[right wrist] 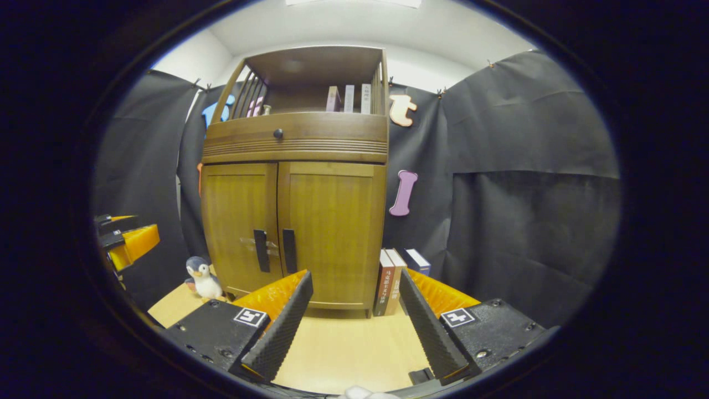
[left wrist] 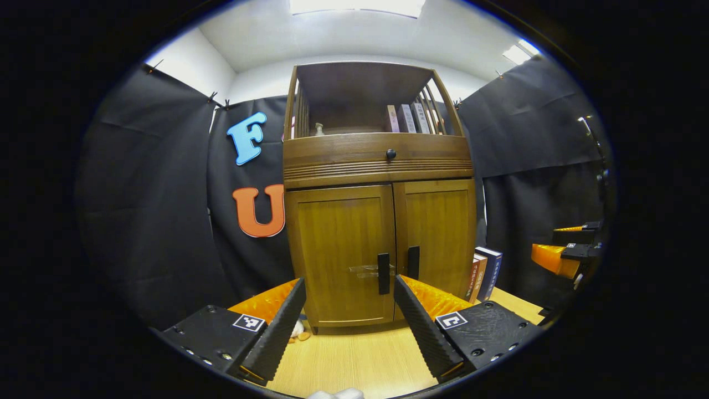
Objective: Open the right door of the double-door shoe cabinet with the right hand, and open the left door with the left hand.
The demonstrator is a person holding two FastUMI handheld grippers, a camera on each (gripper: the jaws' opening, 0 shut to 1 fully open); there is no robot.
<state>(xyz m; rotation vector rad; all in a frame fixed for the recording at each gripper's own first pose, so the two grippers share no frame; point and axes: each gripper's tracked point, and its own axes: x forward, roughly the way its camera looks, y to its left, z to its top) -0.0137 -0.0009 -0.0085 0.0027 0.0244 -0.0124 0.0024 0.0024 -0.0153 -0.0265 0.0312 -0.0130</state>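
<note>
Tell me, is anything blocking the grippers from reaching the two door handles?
Nothing visible does. Both doors are shut, and bare table lies between the open right gripper and the right handle, and between the open left gripper and the left handle.

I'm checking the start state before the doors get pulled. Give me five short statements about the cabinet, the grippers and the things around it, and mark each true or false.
1. Both doors of the shoe cabinet are shut. True.
2. The right gripper is clamped on the right door handle. False: its fingers stand apart in front of the cabinet, short of the handle.
3. A toy penguin stands on the table beside the cabinet's left side. True.
4. The left gripper is open. True.
5. The books beside the cabinet's right side lie flat in a stack. False: they stand upright.
</note>
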